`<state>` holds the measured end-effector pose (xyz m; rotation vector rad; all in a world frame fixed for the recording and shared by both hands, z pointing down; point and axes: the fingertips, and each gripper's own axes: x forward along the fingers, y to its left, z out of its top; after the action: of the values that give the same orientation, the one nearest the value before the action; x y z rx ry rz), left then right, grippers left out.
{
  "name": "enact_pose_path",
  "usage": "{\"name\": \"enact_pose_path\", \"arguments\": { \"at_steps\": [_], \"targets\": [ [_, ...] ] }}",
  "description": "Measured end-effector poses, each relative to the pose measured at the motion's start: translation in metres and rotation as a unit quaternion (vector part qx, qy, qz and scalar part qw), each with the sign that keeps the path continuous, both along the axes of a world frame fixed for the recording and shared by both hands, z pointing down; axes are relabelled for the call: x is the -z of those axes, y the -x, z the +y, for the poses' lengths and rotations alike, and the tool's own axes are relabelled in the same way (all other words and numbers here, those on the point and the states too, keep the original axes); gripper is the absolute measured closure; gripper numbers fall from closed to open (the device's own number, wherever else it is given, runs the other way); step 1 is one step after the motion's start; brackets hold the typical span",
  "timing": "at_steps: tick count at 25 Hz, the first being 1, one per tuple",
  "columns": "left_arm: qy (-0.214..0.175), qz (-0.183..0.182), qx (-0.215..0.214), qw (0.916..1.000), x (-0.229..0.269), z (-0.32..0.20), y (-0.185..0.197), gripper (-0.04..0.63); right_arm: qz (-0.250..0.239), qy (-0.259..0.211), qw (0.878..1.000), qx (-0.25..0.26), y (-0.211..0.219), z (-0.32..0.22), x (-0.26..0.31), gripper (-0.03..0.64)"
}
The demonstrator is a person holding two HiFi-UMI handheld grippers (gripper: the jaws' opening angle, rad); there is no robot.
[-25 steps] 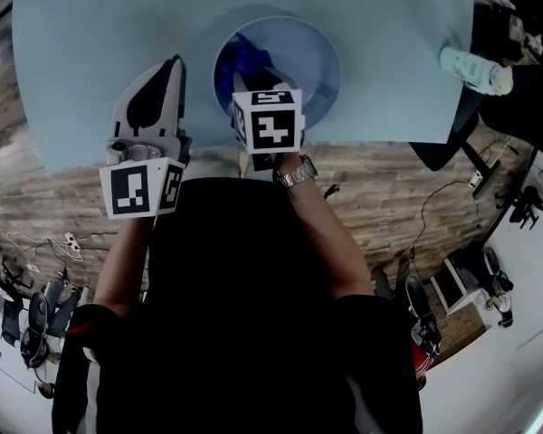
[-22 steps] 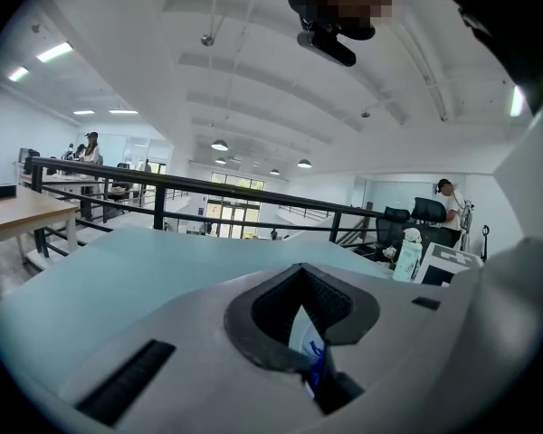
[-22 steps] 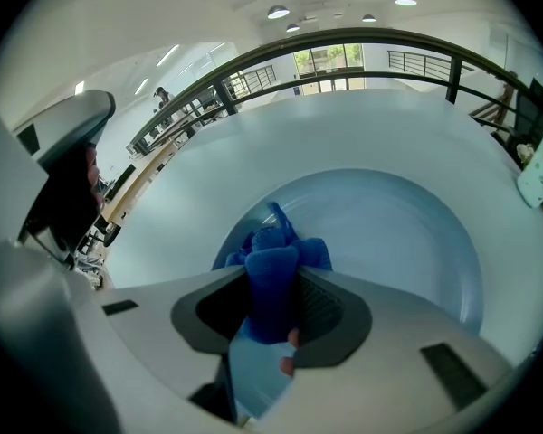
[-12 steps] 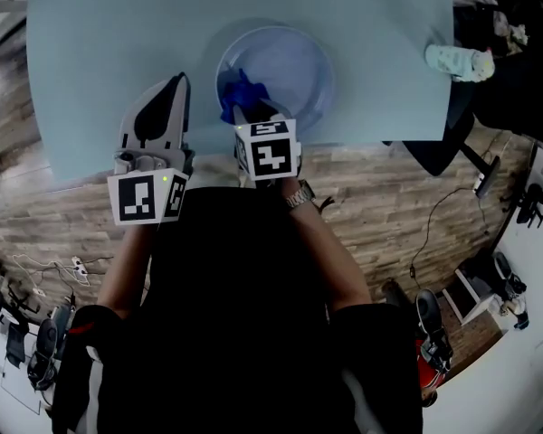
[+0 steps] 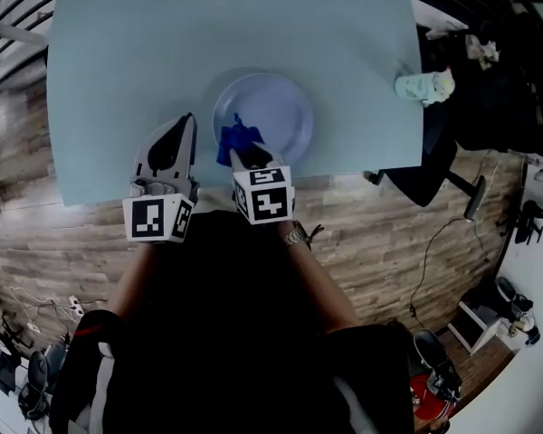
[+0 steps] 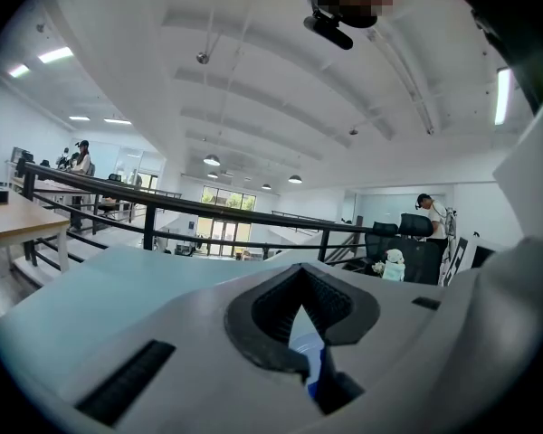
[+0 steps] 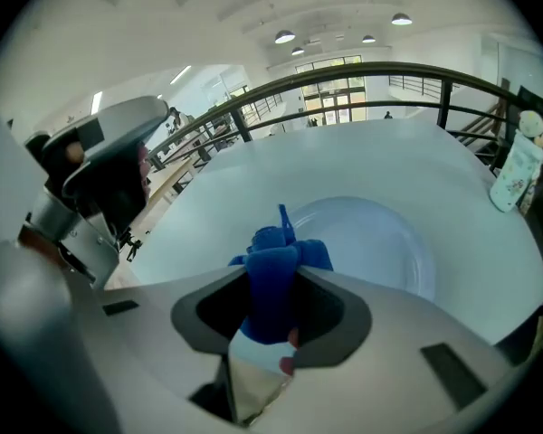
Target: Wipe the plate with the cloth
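A pale blue plate (image 5: 270, 111) lies on the light blue table (image 5: 145, 43), close to its near edge. My right gripper (image 5: 239, 148) is shut on a bunched blue cloth (image 5: 233, 139), which sits over the plate's near-left rim. In the right gripper view the cloth (image 7: 277, 259) pokes up between the jaws, with the plate (image 7: 380, 242) just beyond. My left gripper (image 5: 186, 121) hovers over the table left of the plate, jaws shut and empty. Its own view looks up toward the ceiling, with the left gripper (image 6: 300, 271) low in the picture.
A small white bottle-like object (image 5: 423, 86) stands at the table's right edge, also visible as a bottle (image 7: 516, 165) from the right gripper. A black chair (image 5: 434, 165) is beyond that corner. The table's near edge runs just under both grippers, with wooden floor below.
My right gripper has drawn the cloth back from the plate's left inner part to its near-left rim. The left gripper has stayed beside the plate. The head view now shows more table.
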<state>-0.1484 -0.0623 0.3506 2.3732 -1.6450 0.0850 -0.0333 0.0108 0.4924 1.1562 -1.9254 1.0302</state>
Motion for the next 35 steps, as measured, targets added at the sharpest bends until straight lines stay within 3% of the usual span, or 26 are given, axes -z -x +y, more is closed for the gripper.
{"name": "enact_pose_path", "arguments": {
  "at_steps": [5, 12, 21, 27, 35],
  "targets": [
    [-0.012, 0.001, 0.01, 0.9999, 0.017, 0.004, -0.005, 0.594, -0.023, -0.073, 0.997, -0.021, -0.002, -0.019, 0.055, 0.499],
    [-0.049, 0.002, 0.008, 0.9988, 0.055, 0.005, -0.009, 0.594, -0.062, -0.198, 0.977, -0.055, -0.01, -0.041, 0.144, 0.499],
    [-0.085, 0.001, 0.022, 0.9961, 0.091, 0.012, -0.001, 0.594, -0.084, -0.368, 0.922, -0.081, -0.026, -0.053, 0.234, 0.499],
    [-0.094, 0.004, 0.032, 0.995, 0.1, 0.014, 0.005, 0.594, -0.093, -0.411, 0.902, -0.099, -0.031, -0.052, 0.26, 0.499],
    [-0.095, 0.005, 0.03, 0.995, 0.107, 0.022, -0.004, 0.594, -0.107, -0.408, 0.902, -0.095, -0.026, -0.042, 0.263, 0.499]
  ]
}}
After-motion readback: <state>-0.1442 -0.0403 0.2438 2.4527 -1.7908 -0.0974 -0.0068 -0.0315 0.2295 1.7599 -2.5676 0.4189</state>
